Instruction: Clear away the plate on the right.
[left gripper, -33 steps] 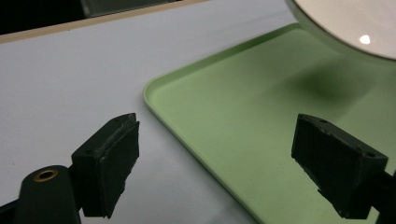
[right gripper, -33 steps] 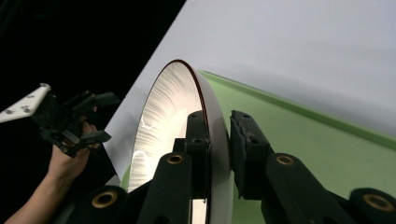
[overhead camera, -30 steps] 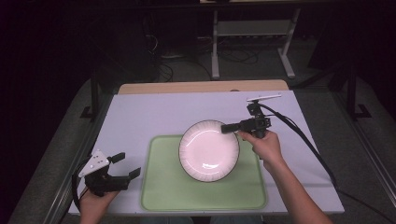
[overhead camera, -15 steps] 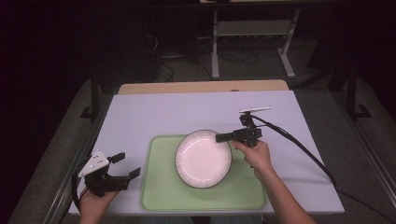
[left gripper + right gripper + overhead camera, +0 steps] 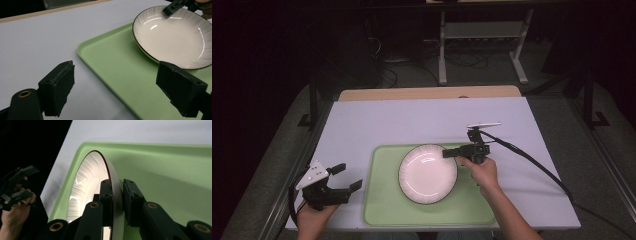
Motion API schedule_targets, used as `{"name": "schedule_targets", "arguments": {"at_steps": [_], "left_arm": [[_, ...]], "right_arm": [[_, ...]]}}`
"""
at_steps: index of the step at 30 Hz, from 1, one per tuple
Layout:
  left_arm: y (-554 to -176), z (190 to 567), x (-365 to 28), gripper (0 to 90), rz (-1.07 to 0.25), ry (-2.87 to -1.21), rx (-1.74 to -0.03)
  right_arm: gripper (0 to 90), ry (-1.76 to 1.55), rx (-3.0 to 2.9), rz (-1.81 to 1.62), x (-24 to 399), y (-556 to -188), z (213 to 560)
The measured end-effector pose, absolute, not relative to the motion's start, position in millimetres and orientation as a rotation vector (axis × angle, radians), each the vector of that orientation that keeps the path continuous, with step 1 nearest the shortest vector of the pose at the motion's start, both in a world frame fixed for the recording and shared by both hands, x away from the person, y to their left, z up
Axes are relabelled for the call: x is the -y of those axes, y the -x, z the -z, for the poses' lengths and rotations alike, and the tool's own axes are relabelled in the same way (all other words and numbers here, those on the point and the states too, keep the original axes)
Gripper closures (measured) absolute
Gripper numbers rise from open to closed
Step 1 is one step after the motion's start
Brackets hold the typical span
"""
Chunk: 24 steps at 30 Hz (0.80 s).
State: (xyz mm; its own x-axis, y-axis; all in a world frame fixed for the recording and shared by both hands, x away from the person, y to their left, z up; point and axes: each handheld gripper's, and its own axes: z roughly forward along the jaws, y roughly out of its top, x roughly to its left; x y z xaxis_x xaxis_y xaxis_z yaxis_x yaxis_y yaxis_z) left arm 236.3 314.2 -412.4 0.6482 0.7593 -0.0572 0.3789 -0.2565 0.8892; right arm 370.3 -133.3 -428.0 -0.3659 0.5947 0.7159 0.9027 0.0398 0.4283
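White glazed ceramic, dark-rimmed: the plate point(image 5: 428, 174) sat over the middle of the green tray point(image 5: 382, 210), which lay at the near edge of the table point(image 5: 412, 120). In the left gripper view the plate's point(image 5: 172, 37) near side appeared to rest on the tray point(image 5: 112, 67), while the far side, under the right gripper point(image 5: 172, 7), looked lifted; whether it lay fully flat could not be confirmed.

The right gripper point(image 5: 451, 153) was closed hard on the plate's right rim. In the right gripper view one pad point(image 5: 106, 195) bore on the inner face and the other on the underside, with the rim point(image 5: 115, 195) pinched between them. The left gripper point(image 5: 348, 177) stood idle at the table's near left corner, jaws wide apart and holding nothing.

Assessment: the step in hand was setting the plate down on the tray. Done well, the hand should lower the raised side gently until the base sits level, keep the pinch firm until then, and only afterwards release and withdraw sideways, clear of the rim. Early release risks a clatter or a chip.
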Motion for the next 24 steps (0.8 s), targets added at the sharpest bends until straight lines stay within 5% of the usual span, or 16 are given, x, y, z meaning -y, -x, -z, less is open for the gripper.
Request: {"name": "schedule_targets", "arguments": {"at_steps": [24], "left_arm": [[-237, 414, -313, 15.0, -0.475, -1.876, -0.902]], "right_arm": [[73.4, 1.534, 2.089, 1.097, 142, -360, 441]]}}
